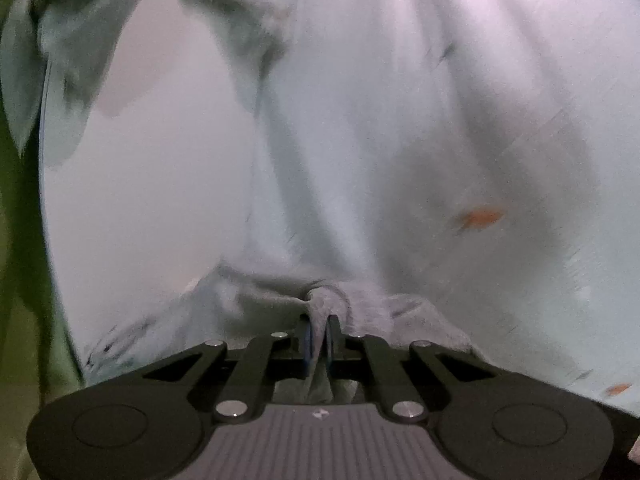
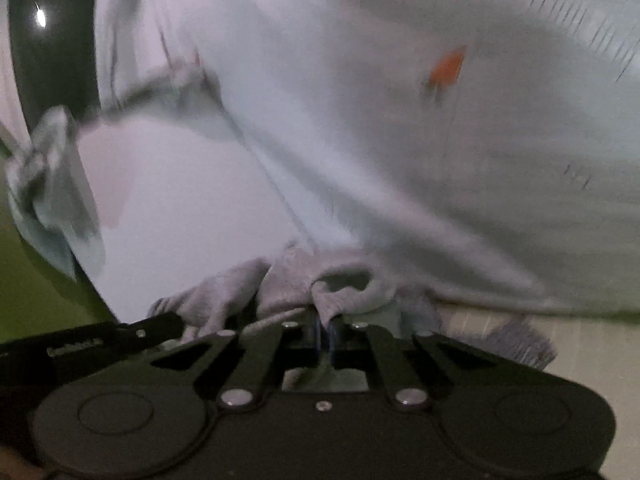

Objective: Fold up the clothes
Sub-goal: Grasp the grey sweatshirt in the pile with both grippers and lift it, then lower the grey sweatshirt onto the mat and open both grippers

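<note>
The left hand-held gripper is pressed together on a bunched grey hem of the garment, the cloth pinched between its blue pads; the pale, grey-white fabric rises from that pinch and fills nearly the whole left-wrist view, blurred, with small orange marks printed on it and a green surface showing at the far left edge. Further right, the right hand-held gripper is likewise closed on a gathered fold of the same hem, fabric squeezed between its pads; a dark rounded object sits at upper left, too blurred to name. The garment looks light, soft and limp; it will likely sag between the two grips and slide easily, so hold is best kept at the thicker hem, near the corners, with the edge drawn taut to keep the fold straight.
</note>
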Available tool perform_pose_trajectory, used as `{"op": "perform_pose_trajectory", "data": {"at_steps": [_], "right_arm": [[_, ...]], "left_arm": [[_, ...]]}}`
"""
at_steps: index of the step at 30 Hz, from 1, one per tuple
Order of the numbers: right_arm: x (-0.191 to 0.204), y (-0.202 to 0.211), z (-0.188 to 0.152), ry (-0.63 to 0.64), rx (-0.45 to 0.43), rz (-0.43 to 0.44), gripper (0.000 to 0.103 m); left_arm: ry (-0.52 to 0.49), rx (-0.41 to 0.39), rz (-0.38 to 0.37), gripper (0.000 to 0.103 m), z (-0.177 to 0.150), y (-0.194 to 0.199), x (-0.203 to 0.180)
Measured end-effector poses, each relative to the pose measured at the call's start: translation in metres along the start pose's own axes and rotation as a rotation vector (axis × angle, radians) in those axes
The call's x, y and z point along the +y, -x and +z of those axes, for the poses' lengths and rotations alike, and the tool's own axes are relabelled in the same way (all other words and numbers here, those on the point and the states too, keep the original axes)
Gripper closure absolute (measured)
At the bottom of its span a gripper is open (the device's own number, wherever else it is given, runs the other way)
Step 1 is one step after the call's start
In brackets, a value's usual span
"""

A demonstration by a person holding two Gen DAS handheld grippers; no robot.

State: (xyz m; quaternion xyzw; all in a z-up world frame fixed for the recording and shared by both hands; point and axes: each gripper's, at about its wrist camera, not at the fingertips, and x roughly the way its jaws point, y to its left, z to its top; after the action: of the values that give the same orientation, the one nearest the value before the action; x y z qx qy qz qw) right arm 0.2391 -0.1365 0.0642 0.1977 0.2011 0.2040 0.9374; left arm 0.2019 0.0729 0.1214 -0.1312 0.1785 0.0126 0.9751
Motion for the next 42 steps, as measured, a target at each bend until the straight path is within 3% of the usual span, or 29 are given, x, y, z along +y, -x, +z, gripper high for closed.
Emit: {"op": "perform_pose_trajectory", "data": {"at_steps": [6,12,15,18,25,30,35,37,38,39,40,41,42], "right_arm": [[-0.003,0.129,0.05,-0.003,-0.265,0.003,0.099],[-0.029,0.265,0.089,0.065,-0.483,-0.121,0.099],[-0.053,0.313,0.091,0.065,-0.52,-0.203,0.099],[-0.079,0.359,0.091,0.058,-0.552,-0.284,0.099],[-0.114,0.426,0.084,0.065,-0.545,-0.42,0.099],[-0.127,0.449,0.074,0.049,-0.531,-0.438,0.099],[-0.141,0.431,0.055,0.045,-0.43,-0.463,0.097],[-0.156,0.404,0.042,0.037,-0.298,-0.495,0.078],[-0.164,0.394,0.032,0.024,-0.241,-0.525,0.055],[-0.171,0.384,0.021,0.012,-0.183,-0.555,0.046],[-0.179,0.374,0.011,-0.001,-0.125,-0.584,0.046],[-0.183,0.375,0.0,-0.019,-0.108,-0.599,0.042],[-0.185,0.38,-0.01,-0.04,-0.108,-0.607,0.03]], "left_arm": [[-0.007,-0.155,-0.198,0.096,0.029,0.083,-0.062],[0.036,-0.163,-0.428,0.096,0.013,0.129,-0.143],[0.028,-0.144,-0.517,0.096,-0.002,0.142,-0.19],[0.039,-0.074,-0.583,0.096,-0.022,0.148,-0.226],[0.049,0.045,-0.638,0.096,-0.072,0.16,-0.283],[0.049,0.073,-0.626,0.096,-0.089,0.17,-0.287],[0.011,0.113,-0.535,0.095,-0.105,0.166,-0.278],[-0.018,0.199,-0.437,0.088,-0.122,0.142,-0.27],[-0.028,0.255,-0.376,0.076,-0.133,0.127,-0.266],[-0.025,0.318,-0.307,0.065,-0.145,0.114,-0.258],[-0.019,0.373,-0.249,0.061,-0.157,0.104,-0.248],[-0.006,0.42,-0.204,0.053,-0.168,0.096,-0.237],[0.011,0.457,-0.172,0.043,-0.179,0.091,-0.225]]}}
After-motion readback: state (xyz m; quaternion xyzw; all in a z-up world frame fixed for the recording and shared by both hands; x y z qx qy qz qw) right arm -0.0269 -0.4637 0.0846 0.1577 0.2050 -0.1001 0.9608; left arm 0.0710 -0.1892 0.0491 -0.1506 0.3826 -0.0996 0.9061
